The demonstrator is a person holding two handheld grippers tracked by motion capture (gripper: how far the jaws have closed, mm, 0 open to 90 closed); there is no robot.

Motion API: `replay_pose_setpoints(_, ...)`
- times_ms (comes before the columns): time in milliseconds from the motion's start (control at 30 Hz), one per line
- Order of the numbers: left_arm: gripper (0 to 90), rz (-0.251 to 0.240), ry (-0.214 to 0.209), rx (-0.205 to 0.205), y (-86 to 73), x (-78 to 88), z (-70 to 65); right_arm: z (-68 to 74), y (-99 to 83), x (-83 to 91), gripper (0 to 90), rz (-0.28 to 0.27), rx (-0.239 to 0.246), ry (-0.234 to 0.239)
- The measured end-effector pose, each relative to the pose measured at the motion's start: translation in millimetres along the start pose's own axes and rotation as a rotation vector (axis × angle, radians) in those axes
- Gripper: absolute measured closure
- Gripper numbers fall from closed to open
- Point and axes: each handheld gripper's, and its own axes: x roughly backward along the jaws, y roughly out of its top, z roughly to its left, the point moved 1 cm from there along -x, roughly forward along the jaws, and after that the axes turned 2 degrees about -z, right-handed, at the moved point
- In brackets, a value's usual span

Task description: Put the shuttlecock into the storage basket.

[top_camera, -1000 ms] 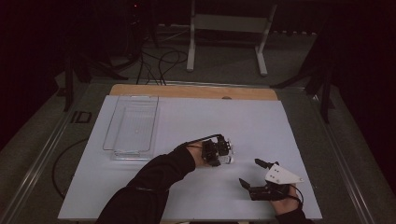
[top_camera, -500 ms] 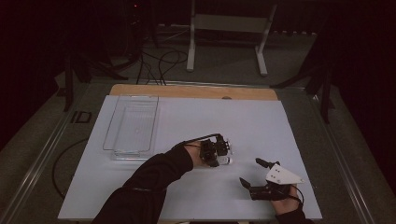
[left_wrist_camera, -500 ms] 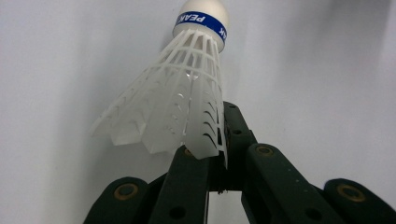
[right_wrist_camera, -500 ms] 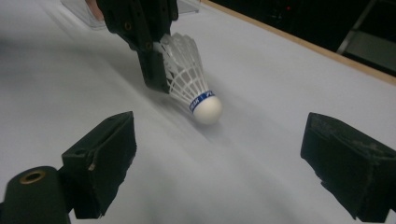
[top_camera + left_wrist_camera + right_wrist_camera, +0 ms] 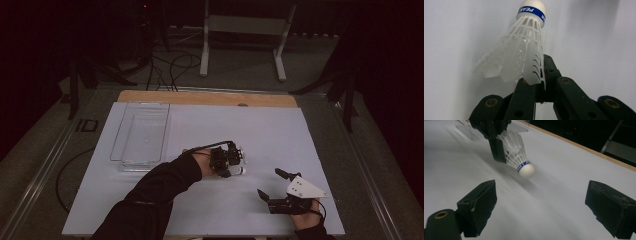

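Left tool (image 5: 537, 85) over shuttlecock (image 5: 520, 53) skirt's edge

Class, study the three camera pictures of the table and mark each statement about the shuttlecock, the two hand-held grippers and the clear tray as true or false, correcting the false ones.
1. The left hand-held gripper grips the shuttlecock by its skirt. True.
2. The shuttlecock's cork carries a red band. False: the band is blue.
3. The right hand-held gripper is open with nothing between its jaws. True.
4. The shuttlecock lies inside the clear tray. False: it is held apart from the tray, above the white table.
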Motion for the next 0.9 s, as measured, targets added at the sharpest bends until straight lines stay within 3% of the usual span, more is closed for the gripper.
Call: replay_pose_setpoints(900,90.0,-0.004,-0.015,-0.035,-10.5,35.4,-7.0,1.4,-0.8,-2.0,10.1,0.01,0.005,0.013)
